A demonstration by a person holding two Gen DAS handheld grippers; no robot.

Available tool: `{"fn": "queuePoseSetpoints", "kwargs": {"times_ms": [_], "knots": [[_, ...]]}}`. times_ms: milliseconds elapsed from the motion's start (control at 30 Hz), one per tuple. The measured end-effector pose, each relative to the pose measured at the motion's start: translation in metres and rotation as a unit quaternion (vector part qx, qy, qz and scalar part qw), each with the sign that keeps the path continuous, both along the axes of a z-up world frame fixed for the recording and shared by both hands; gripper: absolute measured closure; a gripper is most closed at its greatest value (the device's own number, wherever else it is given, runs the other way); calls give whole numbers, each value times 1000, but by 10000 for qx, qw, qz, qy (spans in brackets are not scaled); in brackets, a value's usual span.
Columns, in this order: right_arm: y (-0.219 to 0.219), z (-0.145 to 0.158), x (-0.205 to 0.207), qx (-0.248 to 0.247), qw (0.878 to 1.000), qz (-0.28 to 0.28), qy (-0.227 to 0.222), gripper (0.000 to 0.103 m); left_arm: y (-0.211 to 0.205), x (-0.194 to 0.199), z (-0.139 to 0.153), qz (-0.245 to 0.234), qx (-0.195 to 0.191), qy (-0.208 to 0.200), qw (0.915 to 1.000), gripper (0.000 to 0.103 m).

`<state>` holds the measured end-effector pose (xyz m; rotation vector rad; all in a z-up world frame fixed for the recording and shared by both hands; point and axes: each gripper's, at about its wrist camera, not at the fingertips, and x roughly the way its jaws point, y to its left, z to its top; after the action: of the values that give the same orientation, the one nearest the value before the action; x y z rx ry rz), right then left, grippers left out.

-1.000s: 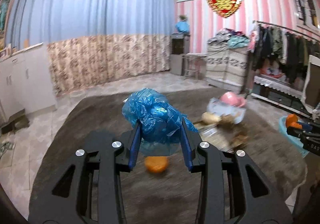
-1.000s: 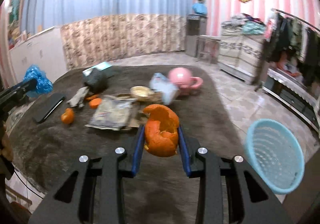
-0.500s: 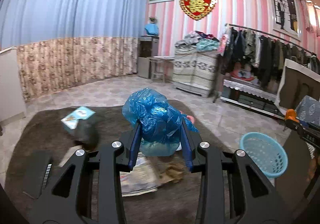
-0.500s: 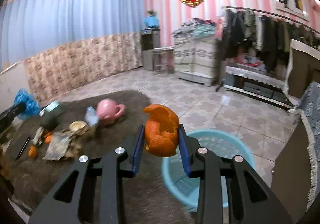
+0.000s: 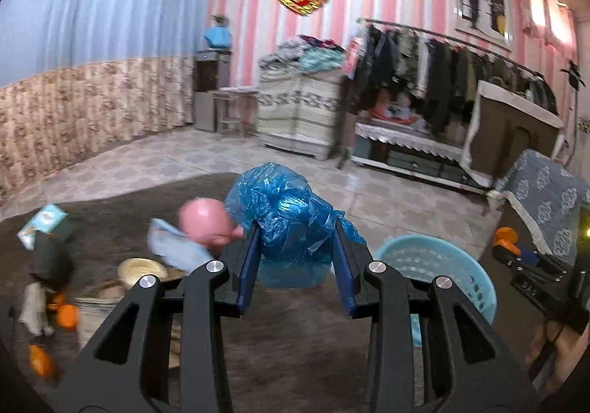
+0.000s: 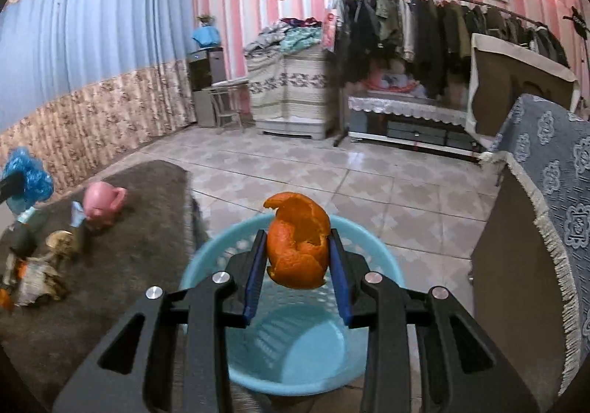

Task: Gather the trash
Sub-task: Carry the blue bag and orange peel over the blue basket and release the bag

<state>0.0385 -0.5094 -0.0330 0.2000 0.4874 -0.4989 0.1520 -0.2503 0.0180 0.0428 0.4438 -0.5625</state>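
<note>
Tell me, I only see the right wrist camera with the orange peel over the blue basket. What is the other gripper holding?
Observer: The left gripper is clamped on a crumpled blue plastic bag.
Operator: Is it over the basket too?
Observer: Not yet. In the left wrist view the blue basket sits off to the right of the bag, which is over the dark rug.
Operator: Is more trash left?
Observer: Yes, orange peel bits lie at the rug's left edge, near a dark box.
</note>
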Motion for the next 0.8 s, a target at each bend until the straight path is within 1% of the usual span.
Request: {"fn": "queuePoseSetpoints", "kwargs": {"times_ms": [200,333,433,567,700,767,800], "knots": [[-34,-15,-16,309,9990,-309,-53,70,-67,-4,-39,-544,326,76,9980,68],[-37,-26,-19,390,9975,-582,-100,70,-109,0,-70,-870,540,244,9944,68],[-39,-33,-27,558,9955,-742,-181,70,-133,6,-87,-1072,574,401,9918,68],[-43,-43,-29,652,9942,-836,-176,70,-155,9,-100,-1284,566,485,9889,68],[-43,-47,-24,679,9937,-886,-120,70,-169,8,-103,-1440,680,359,9866,68],[-44,-45,-23,708,9934,-889,-141,70,-172,12,-103,-1478,693,389,9858,66],[-43,-46,-22,714,9934,-882,-132,70,-173,15,-103,-1492,686,438,9855,61]]}}
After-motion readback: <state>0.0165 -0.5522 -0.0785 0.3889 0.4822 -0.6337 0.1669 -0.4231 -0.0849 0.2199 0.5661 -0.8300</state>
